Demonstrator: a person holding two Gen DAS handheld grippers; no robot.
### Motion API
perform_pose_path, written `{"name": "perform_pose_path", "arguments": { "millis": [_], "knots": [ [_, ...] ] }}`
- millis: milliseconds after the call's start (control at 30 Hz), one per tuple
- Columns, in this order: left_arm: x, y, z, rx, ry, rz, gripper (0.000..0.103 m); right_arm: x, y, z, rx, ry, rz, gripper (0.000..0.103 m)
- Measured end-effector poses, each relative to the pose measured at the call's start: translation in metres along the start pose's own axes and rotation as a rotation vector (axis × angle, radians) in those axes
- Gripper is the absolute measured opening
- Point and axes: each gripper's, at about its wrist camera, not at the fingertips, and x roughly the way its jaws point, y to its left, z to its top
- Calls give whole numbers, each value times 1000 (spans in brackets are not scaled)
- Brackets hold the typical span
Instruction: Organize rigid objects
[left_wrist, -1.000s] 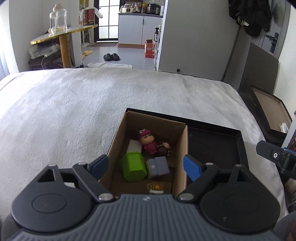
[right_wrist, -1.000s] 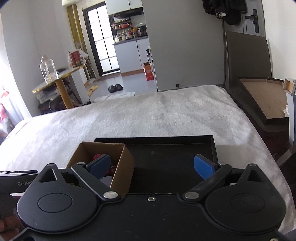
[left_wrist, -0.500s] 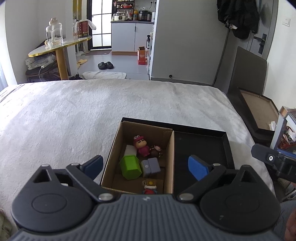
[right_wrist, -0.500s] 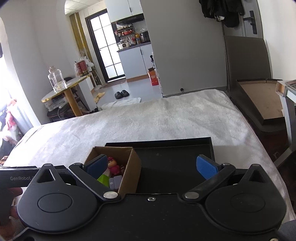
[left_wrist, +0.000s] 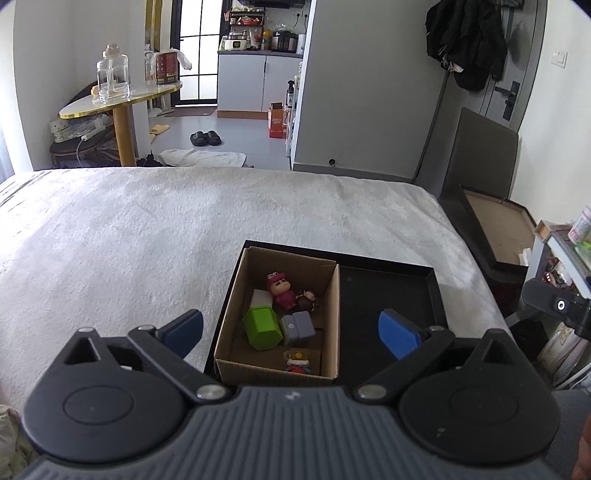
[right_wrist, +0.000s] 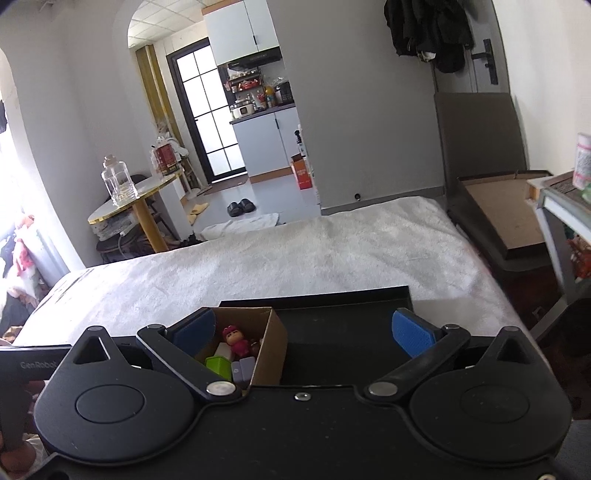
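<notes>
Now pulled back and higher than a second ago. At lower centre, left gripper (left_wrist: 290, 329) spread wide, holding nothing, above open brown cardboard box (left_wrist: 334, 295) of small toys; right gripper (right_wrist: 303, 331) likewise released. Sorting seemingly finished.

- The left tool (left_wrist: 291, 328) has pulled back and risen from the cardboard box (left_wrist: 332, 314); a second ago its blue pads sat close on either side of the box, and now the whole box shows between and beyond them.
- A small figure at the box's near wall (left_wrist: 295, 362), cut off before, is now in full view.
- The right tool (right_wrist: 303, 330) has lifted too: more of the room shows, and the toys inside the cardboard box (right_wrist: 275, 343), the red figure (right_wrist: 236, 339) and the green block (right_wrist: 218, 365), are now visible.
</notes>
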Motion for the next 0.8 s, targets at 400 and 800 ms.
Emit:
{"name": "perform_pose_path", "arguments": {
  "millis": [400, 800],
  "knots": [
    [-38, 2, 1, 10, -63, -68, 101, -33, 3, 5, -6, 4, -34, 103],
    [-58, 13, -9, 21, -73, -106, 101, -48, 6, -3, 6, 34, -31, 103]
  ]
}}
